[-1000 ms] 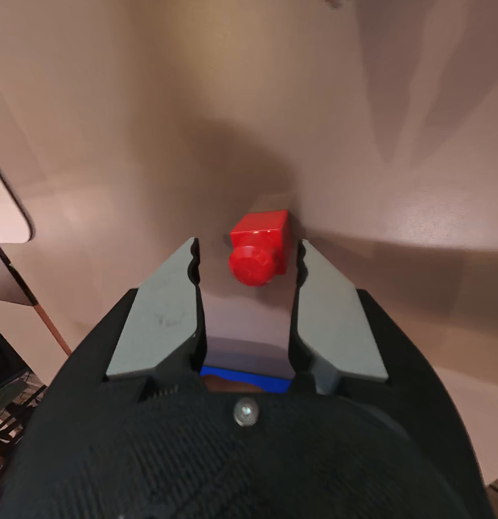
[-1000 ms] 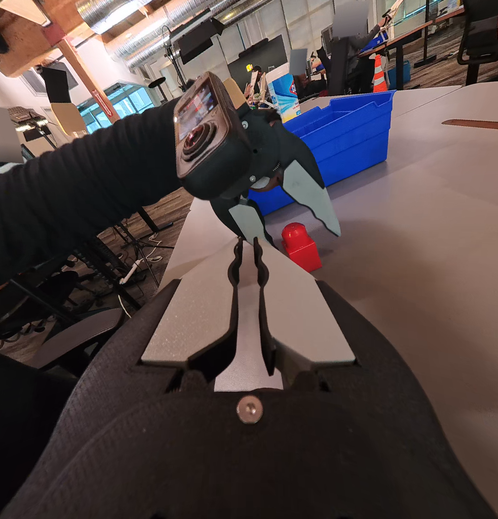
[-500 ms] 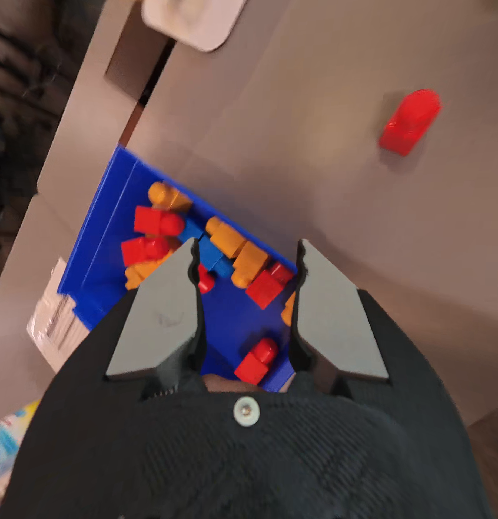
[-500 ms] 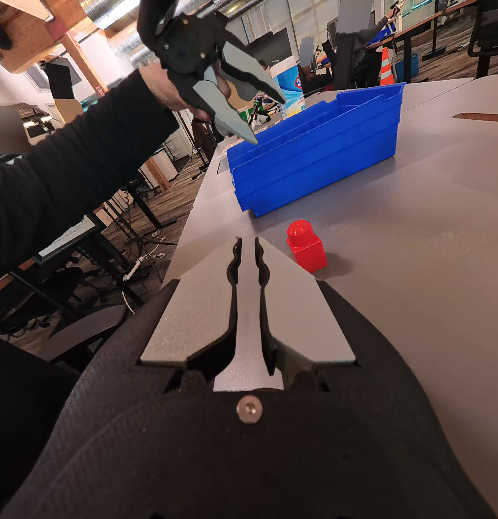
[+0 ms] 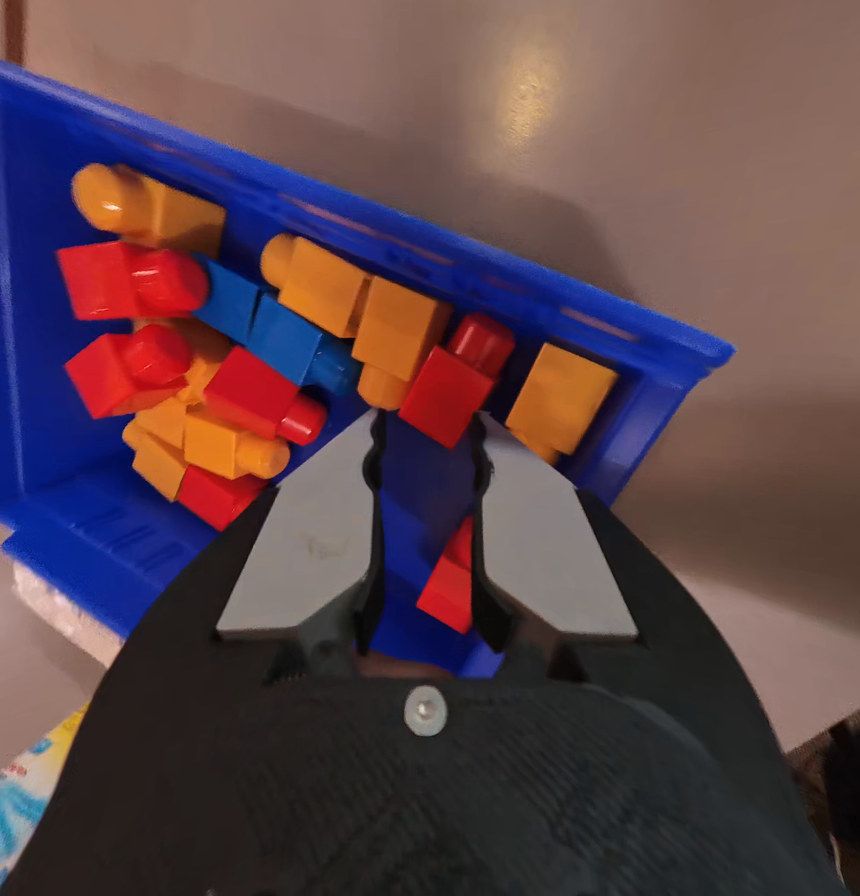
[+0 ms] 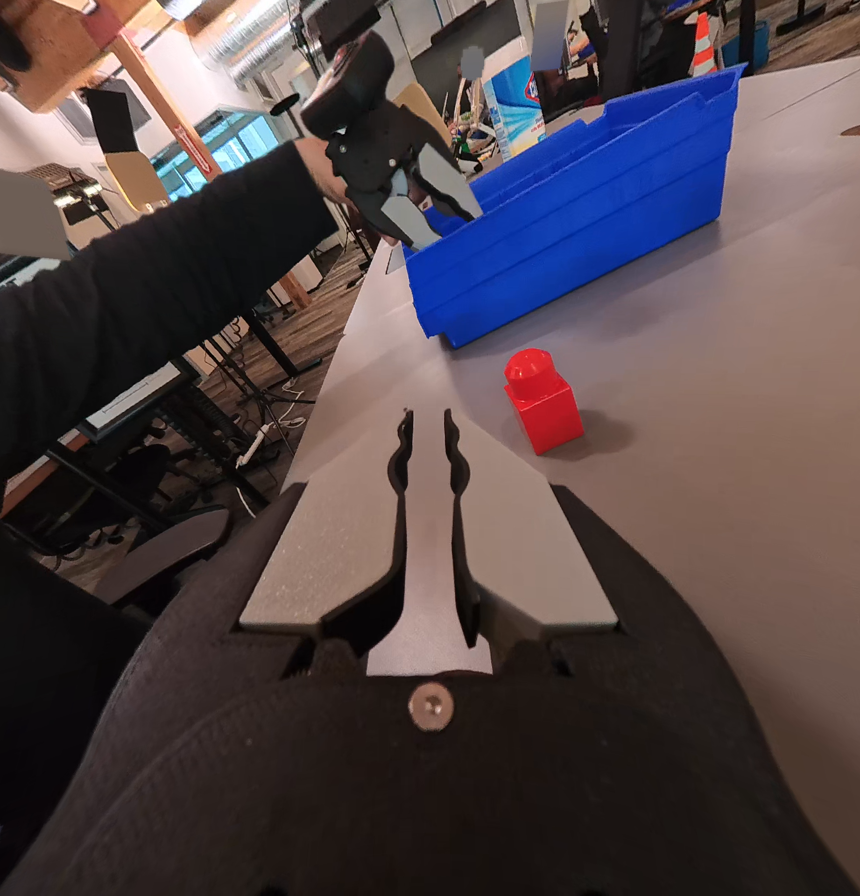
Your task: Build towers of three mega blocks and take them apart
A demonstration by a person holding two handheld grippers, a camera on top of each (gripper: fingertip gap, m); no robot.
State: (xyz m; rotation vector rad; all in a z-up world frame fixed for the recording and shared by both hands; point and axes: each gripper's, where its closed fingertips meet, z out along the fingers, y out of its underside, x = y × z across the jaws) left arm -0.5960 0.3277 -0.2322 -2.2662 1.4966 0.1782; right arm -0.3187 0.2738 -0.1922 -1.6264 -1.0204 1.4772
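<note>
A lone red block (image 6: 544, 407) stands upright on the grey table (image 6: 709, 485), just right of my right gripper (image 6: 428, 417), which is nearly shut and empty. The blue bin (image 6: 588, 232) behind it holds several red, orange and blue blocks. My left gripper (image 5: 427, 422) is open and points down into the bin (image 5: 467, 271), with its tips right at a red block (image 5: 447, 395) lying on its side. Another red block (image 5: 450, 582) lies on the bin floor between the fingers. From the right wrist view, the left gripper (image 6: 433, 213) hangs over the bin's near left end.
A wipes canister (image 6: 515, 106) stands behind the bin and shows at the lower left of the left wrist view (image 5: 11, 795). The table's left edge (image 6: 350, 339) drops off to chairs and cables. A person's black sleeve (image 6: 151, 291) reaches in from the left. There is about 30 centimeters between the tips of the two grippers.
My left gripper has left the red block on the table, swung over to the bin and come down into it, with its jaws narrower. The right gripper has barely moved.
</note>
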